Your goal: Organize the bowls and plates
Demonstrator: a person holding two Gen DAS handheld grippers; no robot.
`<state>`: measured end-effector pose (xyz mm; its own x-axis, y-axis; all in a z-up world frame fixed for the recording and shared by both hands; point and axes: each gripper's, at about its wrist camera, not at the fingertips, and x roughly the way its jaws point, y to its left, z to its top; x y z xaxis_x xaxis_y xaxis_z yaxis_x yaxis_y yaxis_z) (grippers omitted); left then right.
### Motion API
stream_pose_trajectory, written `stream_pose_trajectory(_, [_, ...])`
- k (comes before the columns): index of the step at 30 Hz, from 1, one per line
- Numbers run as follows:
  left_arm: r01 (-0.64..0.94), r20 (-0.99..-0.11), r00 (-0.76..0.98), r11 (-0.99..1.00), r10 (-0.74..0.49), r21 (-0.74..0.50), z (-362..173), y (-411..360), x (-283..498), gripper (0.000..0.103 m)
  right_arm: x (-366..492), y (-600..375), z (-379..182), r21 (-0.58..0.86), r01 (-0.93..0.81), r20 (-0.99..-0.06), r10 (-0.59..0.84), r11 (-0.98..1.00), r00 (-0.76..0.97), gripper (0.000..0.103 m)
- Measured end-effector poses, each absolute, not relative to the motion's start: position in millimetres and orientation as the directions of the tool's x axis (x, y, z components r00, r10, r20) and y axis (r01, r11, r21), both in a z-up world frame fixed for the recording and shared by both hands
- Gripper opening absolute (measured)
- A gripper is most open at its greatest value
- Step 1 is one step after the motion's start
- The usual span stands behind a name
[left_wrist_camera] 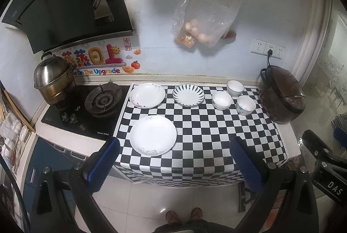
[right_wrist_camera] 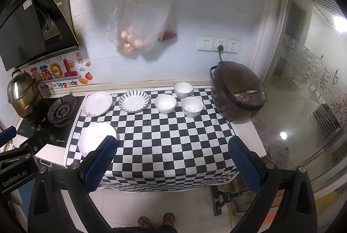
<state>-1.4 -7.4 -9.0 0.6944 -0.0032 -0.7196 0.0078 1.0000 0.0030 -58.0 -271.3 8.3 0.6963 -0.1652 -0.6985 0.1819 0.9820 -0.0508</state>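
Note:
On the checkered cloth [left_wrist_camera: 206, 135] lie three plates: a large white plate [left_wrist_camera: 153, 135] at the front left, a flowered white plate [left_wrist_camera: 147, 95] behind it, and a dark-striped plate [left_wrist_camera: 188, 95] at the back middle. Three white bowls [left_wrist_camera: 221, 100] [left_wrist_camera: 235, 88] [left_wrist_camera: 245, 105] stand in a cluster at the back right. The same plates [right_wrist_camera: 95, 139] [right_wrist_camera: 97, 104] [right_wrist_camera: 134, 101] and bowls [right_wrist_camera: 165, 103] show in the right wrist view. My left gripper [left_wrist_camera: 173, 159] is open and empty, held off the counter's front edge. My right gripper [right_wrist_camera: 172, 159] is open and empty, likewise in front.
A brown rice cooker [left_wrist_camera: 282, 95] stands at the counter's right end. A gas hob [left_wrist_camera: 102, 100] and a steel steamer pot [left_wrist_camera: 54, 79] are at the left. A plastic bag of eggs [left_wrist_camera: 201, 22] hangs on the wall.

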Motion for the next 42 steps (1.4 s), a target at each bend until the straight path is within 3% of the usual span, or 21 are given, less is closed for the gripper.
stream_pose_trajectory(42, [-0.008,-0.711,0.703,1.0,0.008,0.003,-4,11,-17,0.103,-66,-258,22,-0.047,0.166,-0.683,-0.153,0.985,0.714,0.103])
